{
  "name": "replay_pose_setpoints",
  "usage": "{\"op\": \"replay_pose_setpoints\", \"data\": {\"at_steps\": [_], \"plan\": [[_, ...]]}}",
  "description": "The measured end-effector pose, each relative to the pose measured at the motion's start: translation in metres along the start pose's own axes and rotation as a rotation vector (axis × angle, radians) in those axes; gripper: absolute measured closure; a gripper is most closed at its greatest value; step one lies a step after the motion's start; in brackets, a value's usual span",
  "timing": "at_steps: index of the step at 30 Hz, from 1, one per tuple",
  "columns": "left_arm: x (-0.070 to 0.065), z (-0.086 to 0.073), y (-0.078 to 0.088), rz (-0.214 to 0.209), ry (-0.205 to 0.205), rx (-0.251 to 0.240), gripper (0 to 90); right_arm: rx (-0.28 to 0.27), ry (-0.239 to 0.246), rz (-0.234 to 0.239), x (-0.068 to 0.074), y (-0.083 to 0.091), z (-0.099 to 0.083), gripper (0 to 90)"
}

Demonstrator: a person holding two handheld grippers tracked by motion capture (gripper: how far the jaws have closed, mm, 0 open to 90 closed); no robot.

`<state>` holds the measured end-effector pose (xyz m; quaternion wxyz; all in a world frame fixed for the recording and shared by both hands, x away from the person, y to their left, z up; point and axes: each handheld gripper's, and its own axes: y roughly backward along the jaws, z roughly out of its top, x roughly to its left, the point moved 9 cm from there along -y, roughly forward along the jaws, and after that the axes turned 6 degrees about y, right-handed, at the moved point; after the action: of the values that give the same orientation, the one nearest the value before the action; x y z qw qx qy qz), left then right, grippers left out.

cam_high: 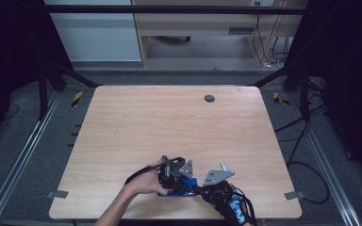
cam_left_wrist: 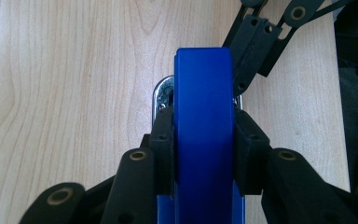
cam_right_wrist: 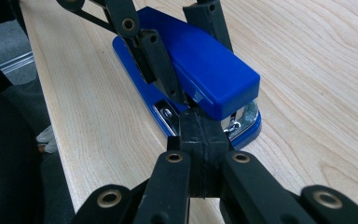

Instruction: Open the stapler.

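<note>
My left tool (cam_left_wrist: 204,140) clamps the blue stapler (cam_left_wrist: 204,116) on the tabletop (cam_left_wrist: 65,93); my right tool (cam_right_wrist: 199,135), clenched empty, noses under its top. Opening it remains.

My high view looks down over the desk (cam_high: 169,122) from afar; both tong views sit close, sharing the blue stapler (cam_left_wrist: 204,126).

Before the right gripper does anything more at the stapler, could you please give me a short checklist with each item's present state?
1. Left gripper clamped on both sides of the stapler: ok.
2. Right gripper shut, tips at the metal gap under the stapler's top: ok.
3. Stapler base flat on the table: ok.
4. Stapler safely away from the near table edge: not ok, close to it.
5. Staples loaded: cannot tell.
</note>
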<state>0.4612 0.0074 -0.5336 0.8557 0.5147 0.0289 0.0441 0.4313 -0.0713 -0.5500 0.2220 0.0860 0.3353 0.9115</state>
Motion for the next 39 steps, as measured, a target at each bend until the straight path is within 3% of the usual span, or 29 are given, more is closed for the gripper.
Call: {"op": "replay_pose_setpoints", "data": {"at_steps": [3,8,10,28,39], "plan": [[0.0004,0.0003,-0.0001,-0.001,-0.005,0.018,65.3,-0.003,-0.012,0.005,0.0000,0.0000,-0.0002,90.0],[0.0017,-0.0019,-0.0018,0.013,-0.029,0.113,64.8,-0.005,-0.009,0.006,-0.0002,0.0001,-0.0003,90.0],[0.0016,-0.0016,-0.0016,0.011,-0.017,0.119,65.2,-0.005,-0.006,0.004,-0.0003,0.0001,-0.0004,90.0],[0.0006,-0.0034,-0.0002,-0.003,0.011,0.014,66.0,-0.014,-0.019,0.008,0.0003,-0.0007,-0.0004,90.0],[0.0008,-0.0030,0.0004,-0.012,0.019,0.003,66.0,-0.017,-0.014,0.006,0.0004,-0.0010,-0.0001,90.0]]}}
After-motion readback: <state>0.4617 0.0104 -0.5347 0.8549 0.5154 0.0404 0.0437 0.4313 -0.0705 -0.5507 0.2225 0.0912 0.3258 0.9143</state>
